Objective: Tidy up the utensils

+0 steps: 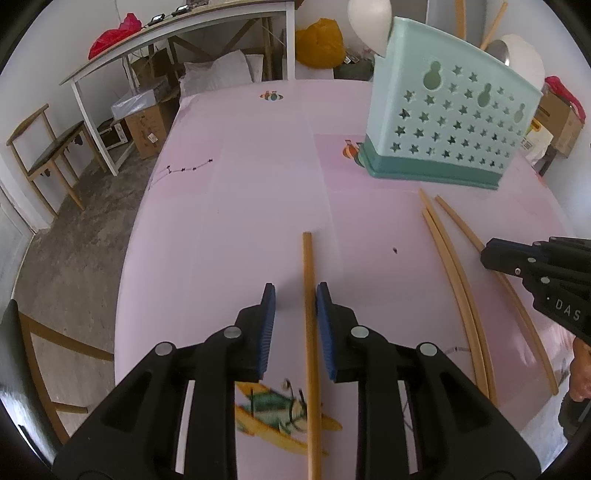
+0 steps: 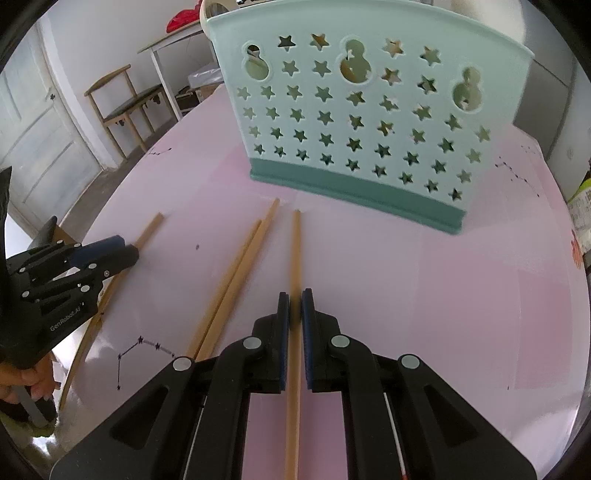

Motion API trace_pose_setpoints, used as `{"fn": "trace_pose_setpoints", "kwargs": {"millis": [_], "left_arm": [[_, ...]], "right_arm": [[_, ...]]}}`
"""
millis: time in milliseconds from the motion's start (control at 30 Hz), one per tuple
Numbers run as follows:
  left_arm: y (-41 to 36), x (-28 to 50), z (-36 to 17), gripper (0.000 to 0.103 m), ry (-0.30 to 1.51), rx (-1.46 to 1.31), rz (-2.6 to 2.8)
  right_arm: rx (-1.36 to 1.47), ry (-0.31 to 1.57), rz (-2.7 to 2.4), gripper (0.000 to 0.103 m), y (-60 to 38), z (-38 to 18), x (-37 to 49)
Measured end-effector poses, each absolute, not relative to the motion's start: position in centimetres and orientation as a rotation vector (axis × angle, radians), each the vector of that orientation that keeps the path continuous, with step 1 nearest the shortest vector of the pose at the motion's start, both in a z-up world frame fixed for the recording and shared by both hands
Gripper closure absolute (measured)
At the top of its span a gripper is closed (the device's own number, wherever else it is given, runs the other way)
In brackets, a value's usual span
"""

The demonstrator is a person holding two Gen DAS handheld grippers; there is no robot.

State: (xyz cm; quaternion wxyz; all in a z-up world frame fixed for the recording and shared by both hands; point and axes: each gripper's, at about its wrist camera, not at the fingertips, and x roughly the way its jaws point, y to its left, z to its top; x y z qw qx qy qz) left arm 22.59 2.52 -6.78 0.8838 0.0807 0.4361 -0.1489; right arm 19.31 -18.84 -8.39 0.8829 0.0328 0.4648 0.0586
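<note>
A mint-green utensil holder (image 1: 443,122) (image 2: 362,122) with star holes stands on the pink tablecloth (image 1: 240,184) (image 2: 443,295); spoons and chopsticks stick out of its top. My left gripper (image 1: 295,295) (image 2: 129,253) is open around a wooden chopstick (image 1: 309,332) (image 2: 149,230), which lies on the cloth close to the right pad. My right gripper (image 2: 294,306) (image 1: 487,254) is shut on another chopstick (image 2: 295,251) (image 1: 458,221) that points at the holder. A pair of chopsticks (image 2: 236,273) (image 1: 454,280) lies between the two grippers.
The table's left edge drops to a concrete floor with a wooden chair (image 1: 44,147) (image 2: 122,103), a white side table (image 1: 166,33) and cardboard boxes (image 1: 146,129). A person's hand (image 1: 580,376) holds the right gripper's handle.
</note>
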Motion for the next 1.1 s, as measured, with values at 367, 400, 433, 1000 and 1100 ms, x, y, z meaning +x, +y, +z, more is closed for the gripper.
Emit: {"fn": "trace_pose_setpoints", "kwargs": {"millis": [367,400,433,1000,1100], "left_arm": [[3.1,23.8,-6.6,0.098,0.915,0.106,-0.298],[3.2,23.7,-6.5,0.098,0.917,0.095,-0.3],[3.4,23.8,-6.4,0.098,0.915,0.088,-0.3],[7.9,19.4,1.5,0.098,0.701,-0.142,-0.427],[8.4,19.1,3.0,0.098,0.665,-0.182,-0.459]], "right_arm": [[0.111,0.946,0.114,0.096,-19.3,-7.7,20.4],[0.119,0.935,0.112,0.096,-19.7,-7.4,20.0],[0.135,0.917,0.106,0.096,-20.1,-6.8,19.7],[0.257,0.599,0.096,0.096,-24.5,3.0,13.9],[0.265,0.588,0.095,0.096,-25.1,3.5,13.2]]}}
